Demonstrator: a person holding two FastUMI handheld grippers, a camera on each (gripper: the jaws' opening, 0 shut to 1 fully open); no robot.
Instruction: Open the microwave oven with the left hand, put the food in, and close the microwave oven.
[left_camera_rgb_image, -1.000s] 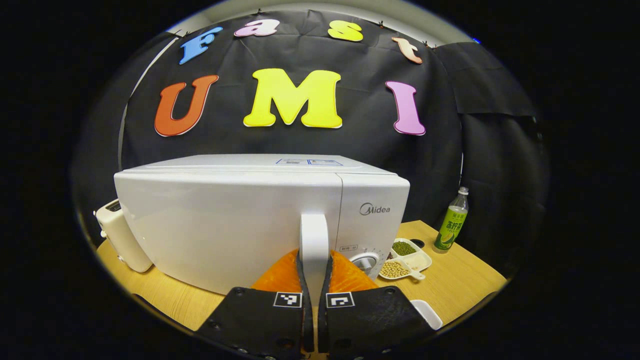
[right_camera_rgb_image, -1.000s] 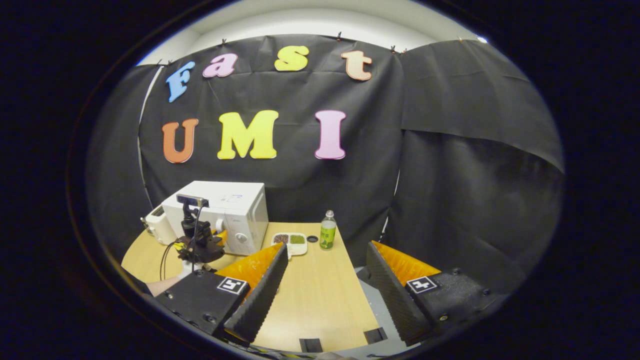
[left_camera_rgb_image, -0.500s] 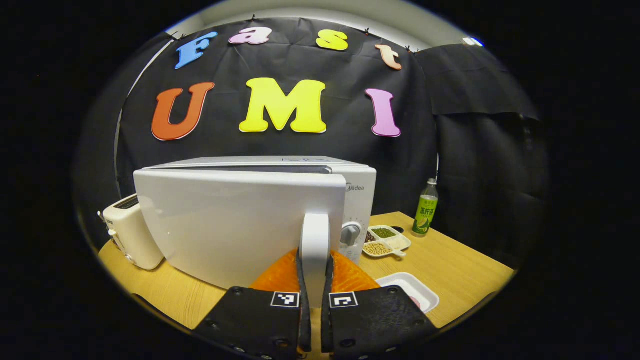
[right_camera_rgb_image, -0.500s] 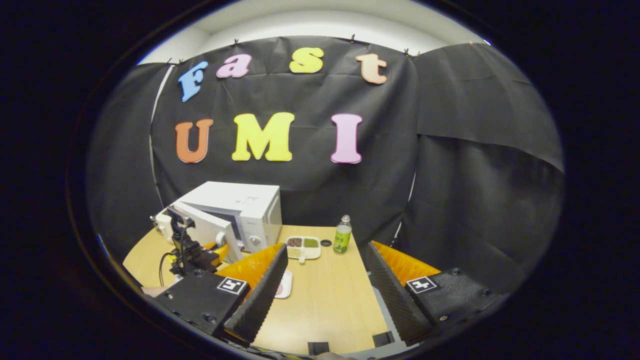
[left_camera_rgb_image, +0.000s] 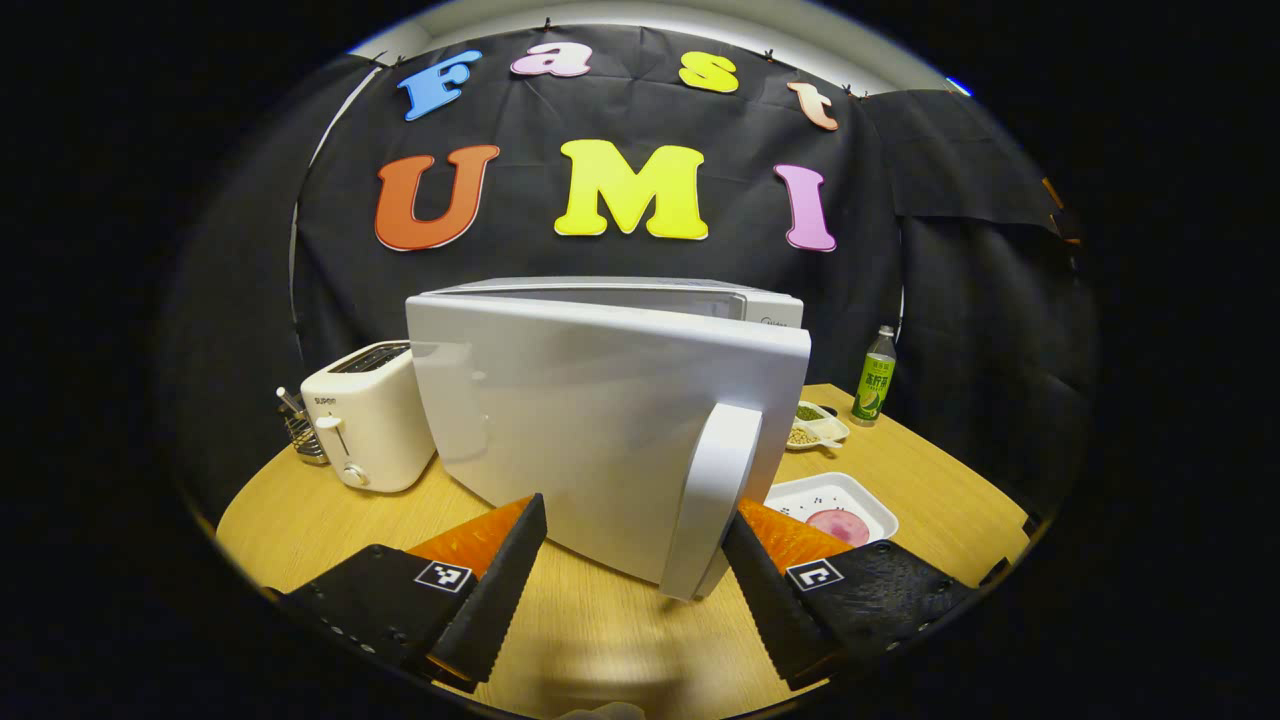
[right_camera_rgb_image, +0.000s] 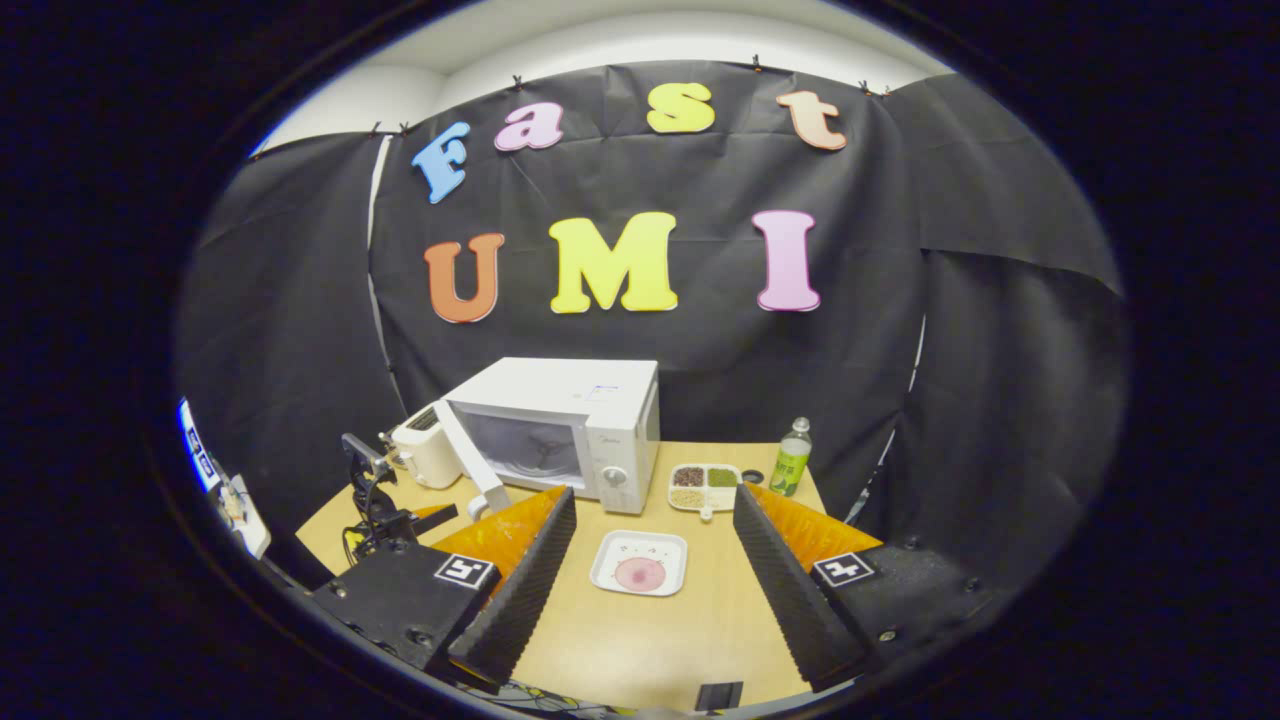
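Microwave oven (right_camera_rgb_image: 560, 425) at the back of the wooden table (right_camera_rgb_image: 640, 640), door (left_camera_rgb_image: 590, 420) swung wide toward the toaster (left_camera_rgb_image: 365, 420) side, cavity open to the right gripper view. Door handle (left_camera_rgb_image: 712, 500) free, just beyond the left gripper (left_camera_rgb_image: 634, 585), whose fingers stand well apart and grip nothing. Right gripper (right_camera_rgb_image: 650, 570) likewise spread wide and empty, hovering in front of the microwave oven and lined up over the food tray (right_camera_rgb_image: 640, 562).

Food tray: white, shallow, a pink round slice at its middle, flat on the table in front of the microwave oven, slightly toward the control-panel side. Divided dish of beans (right_camera_rgb_image: 703, 483) beside the control panel; green bottle (right_camera_rgb_image: 792, 458) farther out on that same side.

Opening step judged done; pick-up of the tray judged next.

Risks from here:
- Shallow tray rim, little to pinch: a grip on one edge only likely to tip the tray and slide the slice off.
- Open door possibly drifting back across the mouth of the microwave oven if unrestrained, then catching the tray on the way in.
- Tray carried too low likely to strike the sill of the cavity.
- Wide sweep toward the control-panel side liable to knock the bean dish or topple the bottle.
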